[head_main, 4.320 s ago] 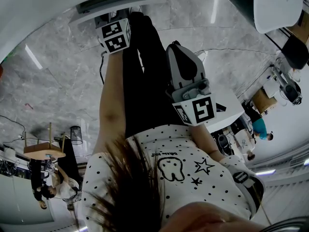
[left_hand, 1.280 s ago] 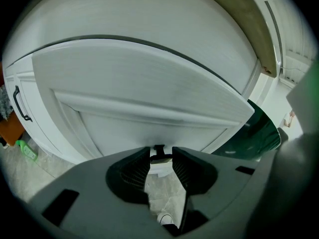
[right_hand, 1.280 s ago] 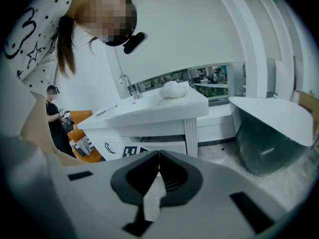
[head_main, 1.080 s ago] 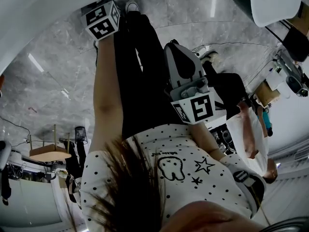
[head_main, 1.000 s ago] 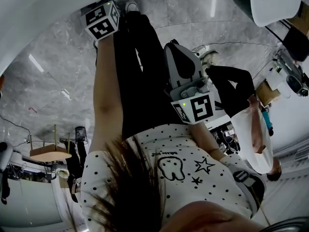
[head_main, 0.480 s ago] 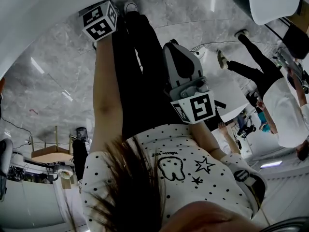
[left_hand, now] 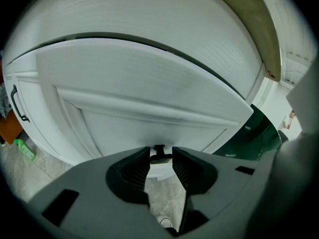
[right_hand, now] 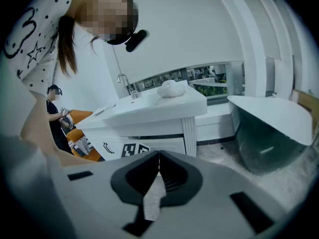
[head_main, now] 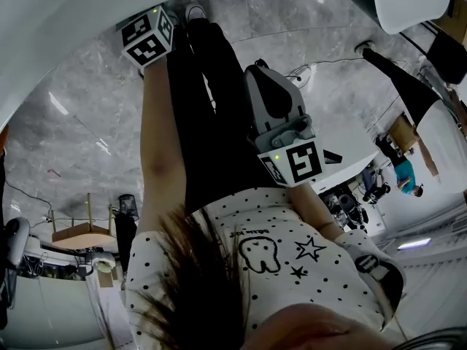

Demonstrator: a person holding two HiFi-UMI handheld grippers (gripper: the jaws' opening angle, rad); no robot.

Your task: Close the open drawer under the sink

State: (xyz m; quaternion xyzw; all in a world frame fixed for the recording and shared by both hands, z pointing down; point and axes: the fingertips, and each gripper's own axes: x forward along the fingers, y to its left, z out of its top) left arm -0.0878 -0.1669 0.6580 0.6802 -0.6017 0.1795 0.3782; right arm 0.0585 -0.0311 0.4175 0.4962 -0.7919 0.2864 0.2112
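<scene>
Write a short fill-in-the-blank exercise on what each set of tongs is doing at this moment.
1. The left tongs are closed on the small dark ____ of the white drawer front.
2. The right tongs are ____, with nothing between them.
3. The right gripper view looks at a white sink counter with a curved metal ____ standing at its back.
Missing words: handle; shut; faucet.

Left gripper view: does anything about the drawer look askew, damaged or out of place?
The drawer front stands out from the cabinet, with a dark gap along its top edge, so it is open. Its black knob sits clamped between the jaws of the left gripper. No damage or spill shows.
</scene>
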